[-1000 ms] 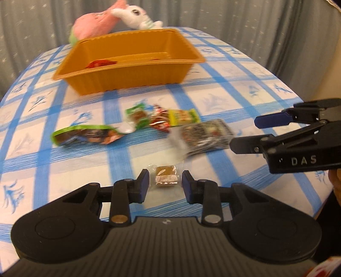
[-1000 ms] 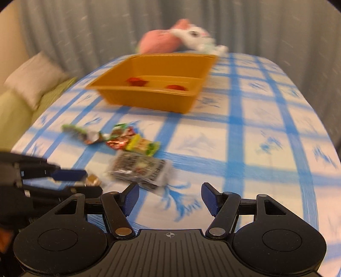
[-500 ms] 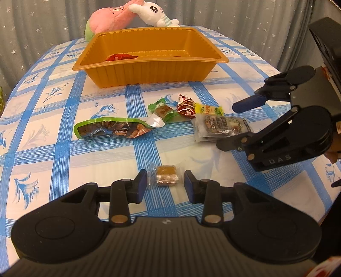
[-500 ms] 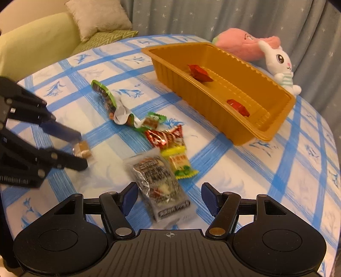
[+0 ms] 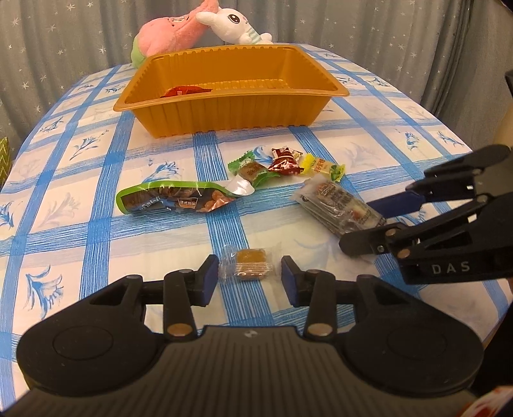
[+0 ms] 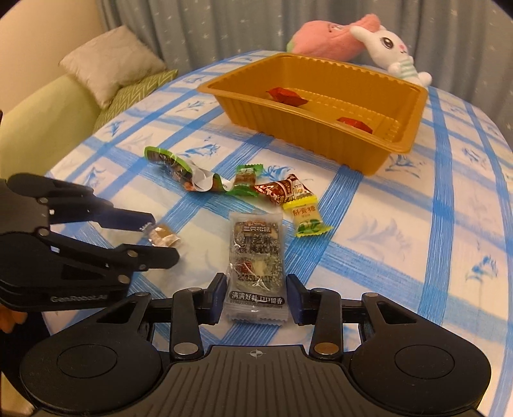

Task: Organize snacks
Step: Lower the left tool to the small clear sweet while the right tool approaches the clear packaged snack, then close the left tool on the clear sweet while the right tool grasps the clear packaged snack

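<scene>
My left gripper is open, its fingers on either side of a small clear-wrapped brown candy on the tablecloth. My right gripper is open around the near end of a grey sesame snack packet. That packet also shows in the left wrist view, next to the right gripper. The left gripper and the candy show in the right wrist view. An orange tray at the back holds two red-wrapped snacks.
Between grippers and tray lie a long green snack bag, a green candy, a red candy and a yellow candy. Plush toys sit behind the tray. A sofa with cushions stands beyond the table's left edge.
My right gripper has swung round and come down over the grey packet, which now lies between its fingers. My left gripper stays over the brown candy.
</scene>
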The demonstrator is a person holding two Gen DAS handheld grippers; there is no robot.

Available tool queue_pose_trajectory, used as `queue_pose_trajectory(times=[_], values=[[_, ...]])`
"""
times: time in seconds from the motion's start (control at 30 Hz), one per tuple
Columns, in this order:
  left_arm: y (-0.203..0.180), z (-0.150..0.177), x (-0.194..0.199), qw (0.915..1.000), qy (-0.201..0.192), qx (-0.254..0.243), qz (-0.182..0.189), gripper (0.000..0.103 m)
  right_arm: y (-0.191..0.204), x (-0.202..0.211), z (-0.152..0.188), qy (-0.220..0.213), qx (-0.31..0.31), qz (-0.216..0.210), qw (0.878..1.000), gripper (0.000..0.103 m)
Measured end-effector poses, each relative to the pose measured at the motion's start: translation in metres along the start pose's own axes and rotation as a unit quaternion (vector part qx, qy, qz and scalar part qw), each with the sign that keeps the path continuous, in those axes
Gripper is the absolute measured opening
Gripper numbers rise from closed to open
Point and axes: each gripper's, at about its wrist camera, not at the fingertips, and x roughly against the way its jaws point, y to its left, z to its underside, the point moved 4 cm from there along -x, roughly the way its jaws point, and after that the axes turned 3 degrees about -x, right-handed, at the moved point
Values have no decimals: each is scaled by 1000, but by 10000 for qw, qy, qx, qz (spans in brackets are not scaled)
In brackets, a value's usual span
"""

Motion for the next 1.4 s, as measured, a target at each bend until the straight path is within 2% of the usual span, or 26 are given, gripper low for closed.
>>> queue_pose_trajectory(times=[0.07, 0.13, 0.37, 0.6, 0.73, 0.93, 1.07, 1.17, 1.27, 1.3, 1.33, 1.4], values=[[-1, 0, -1, 10000, -15, -34, -10, 38, -1, 2, 1, -55, -151, 8, 9999, 40], [-1, -1, 0, 10000, -28, -44, 7, 32, -1, 3, 3, -101, -267, 33, 9996, 40], [-1, -1, 7, 10000, -34, 34, -40, 30, -5, 16, 9, -285, -642, 168, 9974, 40], [1, -13, 22, 9997, -226, 131, -19, 30, -3, 34, 11, -494, -834, 330, 9947, 39], [1, -17, 28, 9994, -285, 175, -1, 30, 2, 38, 11, -499, -763, 435, 9949, 39], [3, -13, 32, 9994, -272, 219, -3, 30, 14, 21, 18, -184, -289, 675, 9971, 40], [7, -12, 34, 9993, -267, 243, -41, 30, 16, 9, 17, -152, -261, 732, 9969, 51], [11, -12, 34, 9993, -258, 266, -59, 30, 16, 2, 14, -173, -310, 743, 9966, 51], [13, -11, 33, 9993, -238, 281, -62, 30, 15, -1, 11, -246, -394, 816, 9956, 51], [13, -11, 33, 9993, -239, 280, -61, 30, 14, -1, 11, -259, -448, 833, 9952, 42], [13, -11, 33, 9993, -243, 282, -59, 30, 13, 0, 10, -279, -491, 843, 9948, 39], [13, -12, 33, 9993, -255, 285, -46, 30, 13, 3, 10, -278, -540, 804, 9949, 38]])
